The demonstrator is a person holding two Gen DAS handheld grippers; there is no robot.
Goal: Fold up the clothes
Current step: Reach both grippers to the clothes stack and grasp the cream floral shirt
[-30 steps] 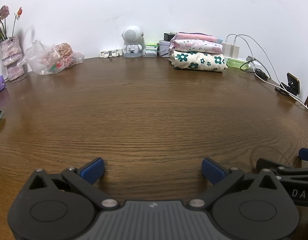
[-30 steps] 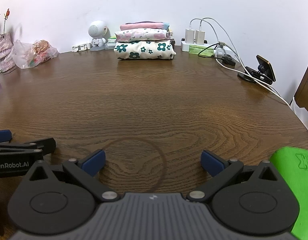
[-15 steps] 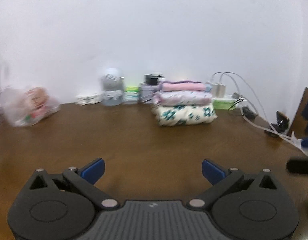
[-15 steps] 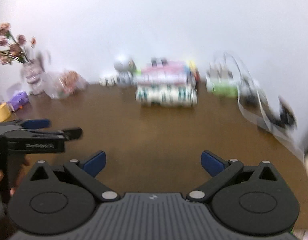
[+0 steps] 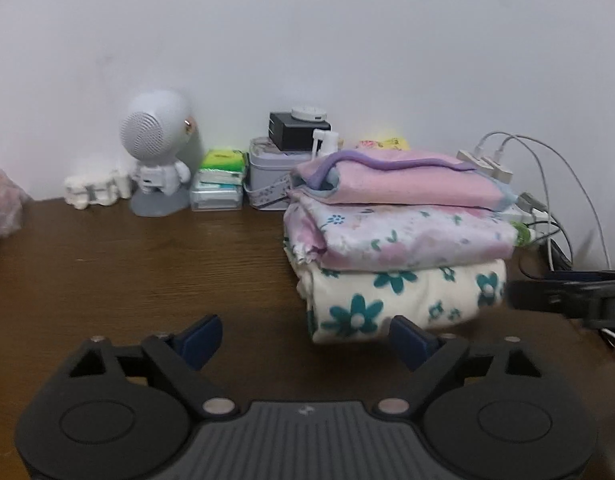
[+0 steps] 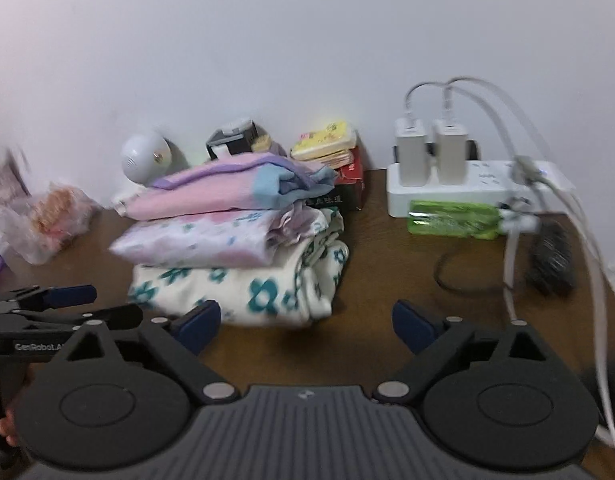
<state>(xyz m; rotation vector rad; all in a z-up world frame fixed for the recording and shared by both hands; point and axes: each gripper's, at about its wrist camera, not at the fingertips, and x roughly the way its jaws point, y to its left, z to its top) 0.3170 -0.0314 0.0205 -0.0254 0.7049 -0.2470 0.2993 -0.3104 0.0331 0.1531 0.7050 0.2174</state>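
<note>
A stack of three folded clothes (image 5: 399, 240) lies on the brown table (image 5: 127, 280) near the wall: a pink one on top, a pale floral one in the middle, a cream one with teal flowers (image 5: 387, 304) at the bottom. The stack also shows in the right wrist view (image 6: 235, 248). My left gripper (image 5: 305, 340) is open and empty, just in front of the stack's left side. My right gripper (image 6: 307, 322) is open and empty, just in front of the stack's right end. Each gripper shows at the edge of the other's view.
A white round speaker figure (image 5: 157, 160), small boxes and a tin (image 5: 267, 176) stand by the wall. A white power strip (image 6: 467, 188) with chargers and cables (image 6: 547, 200) lies right of the stack. A plastic bag (image 6: 47, 220) lies at the left.
Both grippers have moved forward across the table and now sit close to the stack of folded clothes. Both stay open.
</note>
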